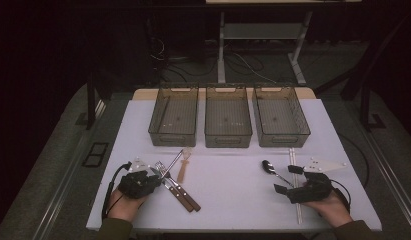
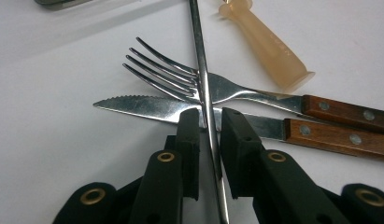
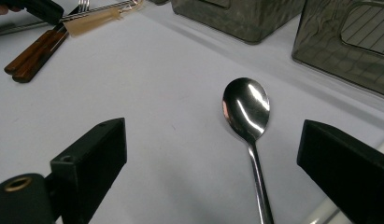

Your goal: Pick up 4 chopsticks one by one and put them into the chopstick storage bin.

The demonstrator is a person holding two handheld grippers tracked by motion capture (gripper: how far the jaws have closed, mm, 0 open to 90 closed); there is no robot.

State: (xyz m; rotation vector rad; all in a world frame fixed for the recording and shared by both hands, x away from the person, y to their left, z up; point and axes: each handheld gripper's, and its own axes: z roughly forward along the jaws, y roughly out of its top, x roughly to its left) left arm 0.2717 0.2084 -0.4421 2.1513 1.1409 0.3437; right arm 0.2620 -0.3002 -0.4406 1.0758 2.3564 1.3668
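A thin metal rod (image 2: 202,56) lies across a fork (image 2: 180,77) and a serrated knife (image 2: 143,105), both with brown wooden handles. My left gripper (image 2: 209,116) straddles that rod with its jaws nearly closed; narrow slits of the knife blade still show on either side of the rod. In the high view the left gripper (image 1: 155,173) sits at the near left by the fork (image 1: 162,167). A steel spoon (image 3: 248,112) lies bowl-up between and just ahead of the wide-open jaws of my right gripper (image 3: 213,140), at the near right (image 1: 285,179).
A beige plastic handle (image 2: 266,44) lies just beyond the fork. Three clear bins (image 1: 174,115) (image 1: 228,117) (image 1: 280,116) stand side by side at the back of the white table (image 1: 228,200). A thin white strip (image 1: 294,200) runs towards the front edge by the right gripper.
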